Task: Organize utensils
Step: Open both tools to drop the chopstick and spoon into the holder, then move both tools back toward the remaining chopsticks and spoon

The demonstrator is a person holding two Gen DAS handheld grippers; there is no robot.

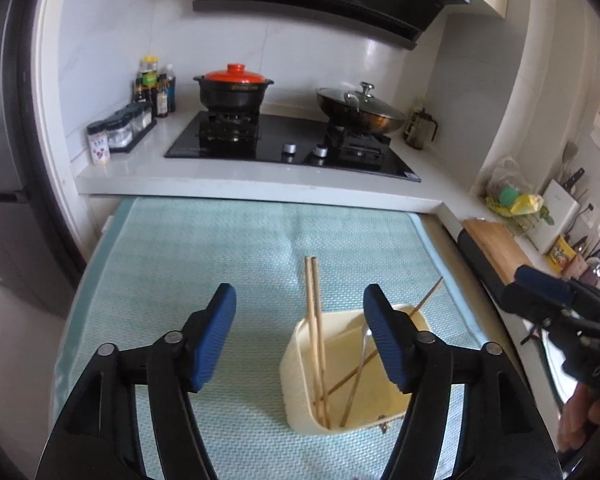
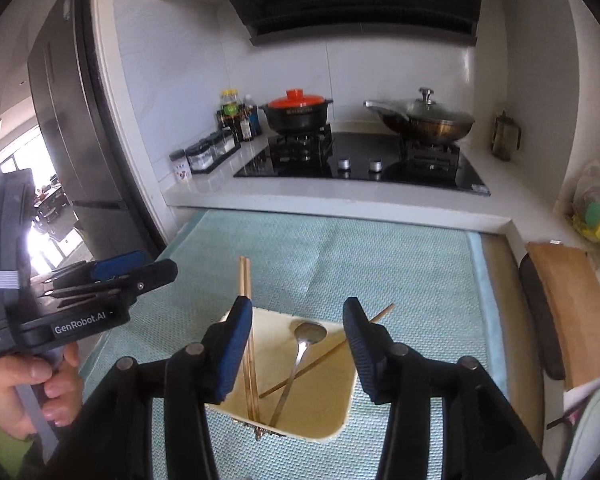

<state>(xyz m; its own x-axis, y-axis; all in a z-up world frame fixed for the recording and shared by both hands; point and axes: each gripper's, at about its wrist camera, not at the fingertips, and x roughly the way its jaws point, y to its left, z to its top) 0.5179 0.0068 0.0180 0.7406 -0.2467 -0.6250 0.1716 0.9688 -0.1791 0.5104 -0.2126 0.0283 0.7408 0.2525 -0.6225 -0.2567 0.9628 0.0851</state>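
Both grippers, the left gripper (image 1: 300, 332) and the right gripper (image 2: 298, 344), hang with jaws wide, holding nothing. One cream bin (image 2: 342, 420) sits on the teal mat (image 2: 400, 264). Inside, left to right: two chopsticks (image 2: 249, 344) side by side, one spoon (image 2: 300, 354), one more chopstick (image 2: 328, 354) crossing it. Two pots stand on the stove (image 2: 360, 160) behind.
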